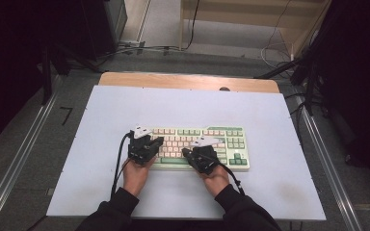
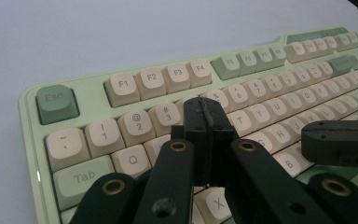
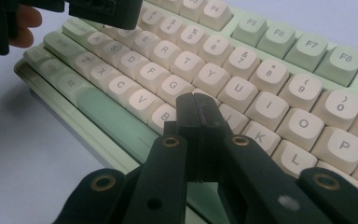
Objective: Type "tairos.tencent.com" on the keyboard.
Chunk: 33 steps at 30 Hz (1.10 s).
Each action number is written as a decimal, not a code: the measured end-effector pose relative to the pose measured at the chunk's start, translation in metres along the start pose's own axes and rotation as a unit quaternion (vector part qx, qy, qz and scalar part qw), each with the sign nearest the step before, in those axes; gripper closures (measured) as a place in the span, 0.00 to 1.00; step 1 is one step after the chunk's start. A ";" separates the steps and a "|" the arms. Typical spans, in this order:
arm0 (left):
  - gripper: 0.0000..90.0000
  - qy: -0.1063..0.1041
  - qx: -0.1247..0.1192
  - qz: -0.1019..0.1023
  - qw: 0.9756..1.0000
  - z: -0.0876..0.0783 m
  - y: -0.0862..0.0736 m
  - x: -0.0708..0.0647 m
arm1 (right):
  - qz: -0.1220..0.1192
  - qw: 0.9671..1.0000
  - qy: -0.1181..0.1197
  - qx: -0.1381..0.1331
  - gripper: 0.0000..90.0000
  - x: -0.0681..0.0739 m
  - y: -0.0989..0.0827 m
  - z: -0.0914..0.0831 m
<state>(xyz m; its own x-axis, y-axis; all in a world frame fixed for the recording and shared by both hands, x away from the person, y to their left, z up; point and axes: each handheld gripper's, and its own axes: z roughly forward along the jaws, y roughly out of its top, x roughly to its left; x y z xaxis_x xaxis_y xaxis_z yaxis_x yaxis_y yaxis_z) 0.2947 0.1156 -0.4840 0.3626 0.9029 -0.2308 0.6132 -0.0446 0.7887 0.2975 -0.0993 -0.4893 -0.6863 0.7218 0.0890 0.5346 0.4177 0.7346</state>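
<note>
A pale green keyboard (image 1: 221, 139) with cream keys lies on the white table cover (image 1: 139, 106) in the high view. My left gripper (image 1: 160, 141) hangs over the keyboard's left half, jaws pressed together, empty. In the left gripper view its tip (image 2: 208, 109) sits above the number and letter rows of the keyboard (image 2: 135, 86), near the 4 key. My right gripper (image 1: 184, 152) points left over the lower middle rows. In the right gripper view its shut tip (image 3: 196, 106) hovers over keys beside B on the keyboard (image 3: 270, 93). Whether either tip touches a key is unclear.
A wooden table edge (image 1: 188, 81) shows beyond the white cover. Metal rails (image 1: 24, 154) run along both sides of the table, and cables (image 1: 139, 48) lie on the floor behind. The other gripper (image 2: 340, 142) crosses the left gripper view's right side.
</note>
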 end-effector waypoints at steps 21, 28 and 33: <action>1.00 -0.006 -0.003 -0.002 1.000 -0.003 0.000 -0.001 | 0.023 0.999 0.004 -0.022 0.97 -0.008 0.006 -0.012; 1.00 -0.011 -0.001 0.002 1.000 -0.005 -0.001 -0.005 | 0.025 0.999 0.001 -0.028 0.98 -0.011 0.008 -0.015; 1.00 -0.015 0.001 0.008 1.000 -0.006 -0.003 -0.009 | 0.028 0.999 -0.003 -0.030 0.98 -0.013 0.008 -0.017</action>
<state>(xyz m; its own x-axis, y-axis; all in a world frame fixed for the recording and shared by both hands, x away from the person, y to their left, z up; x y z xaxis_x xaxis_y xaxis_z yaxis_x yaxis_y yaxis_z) 0.2858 0.1102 -0.4810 0.3943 0.8884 -0.2352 0.6084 -0.0606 0.7913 0.3028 -0.1146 -0.4729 -0.6539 0.7458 0.1273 0.5406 0.3428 0.7683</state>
